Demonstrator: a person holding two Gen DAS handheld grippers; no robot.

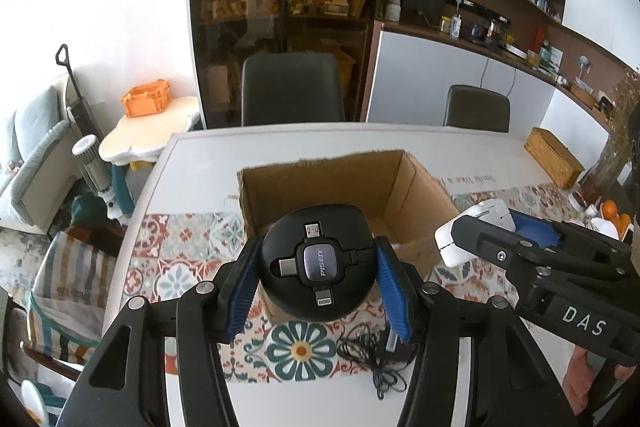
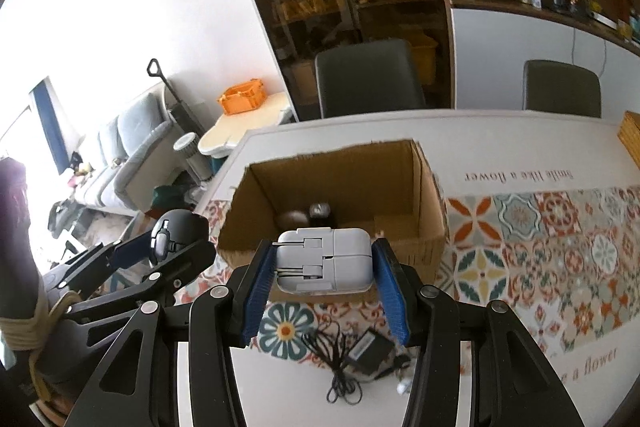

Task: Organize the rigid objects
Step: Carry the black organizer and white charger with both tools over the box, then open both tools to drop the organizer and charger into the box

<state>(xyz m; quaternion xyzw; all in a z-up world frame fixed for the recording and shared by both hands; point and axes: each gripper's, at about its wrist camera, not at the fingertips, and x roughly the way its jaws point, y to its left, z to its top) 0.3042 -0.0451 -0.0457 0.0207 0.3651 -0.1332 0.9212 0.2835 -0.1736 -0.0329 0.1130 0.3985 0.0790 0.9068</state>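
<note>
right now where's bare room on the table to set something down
Bare white table runs behind and left of the cardboard box, up to the chairs. The patterned mat right of the box is also free. It is crowded in front of the box, where the black adapter and tangled cord lie, and a wicker box fills the far right edge.

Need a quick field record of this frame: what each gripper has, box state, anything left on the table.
left gripper: shut on black round multi-plug cable reel, held above near edge of box
right gripper: shut on white plug adapter, also raised near the box
cardboard box: open top, on patterned table mat, some dark items already inside, unclear what
left on table: black power adapter with tangled cord, in front of box
</note>
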